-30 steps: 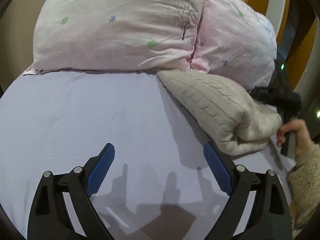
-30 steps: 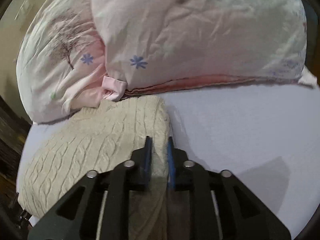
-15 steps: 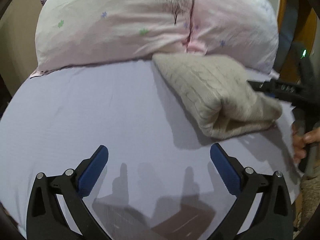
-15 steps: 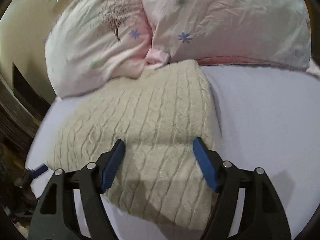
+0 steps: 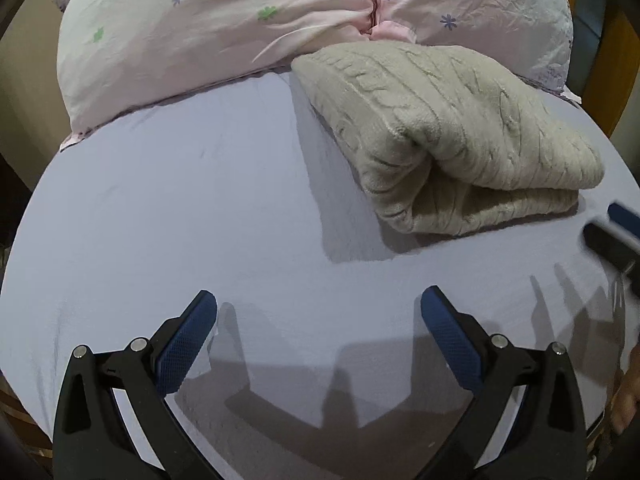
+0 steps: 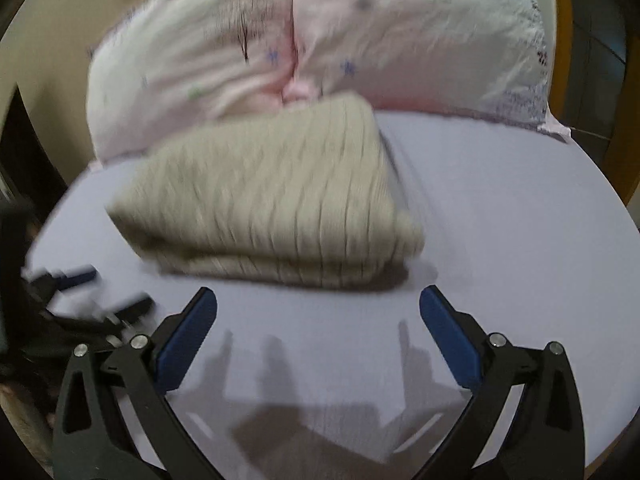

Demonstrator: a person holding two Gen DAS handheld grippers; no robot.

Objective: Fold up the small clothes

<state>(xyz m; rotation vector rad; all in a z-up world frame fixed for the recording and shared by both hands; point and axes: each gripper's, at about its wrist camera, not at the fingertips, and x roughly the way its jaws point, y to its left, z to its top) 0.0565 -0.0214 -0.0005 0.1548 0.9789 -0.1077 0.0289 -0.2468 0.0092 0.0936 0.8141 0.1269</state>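
Folded sweater at one o'clock against pillows, out of the way. Left gripper and right gripper: wide open, holding nothing.

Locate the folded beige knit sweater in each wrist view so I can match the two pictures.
Left wrist view: the sweater lies upper right of centre on the lavender sheet, its thick folded end facing the camera.
Right wrist view: the sweater sits at centre, blurred.
Shared landmark: the seam where the two pink pillows meet, just behind the sweater.
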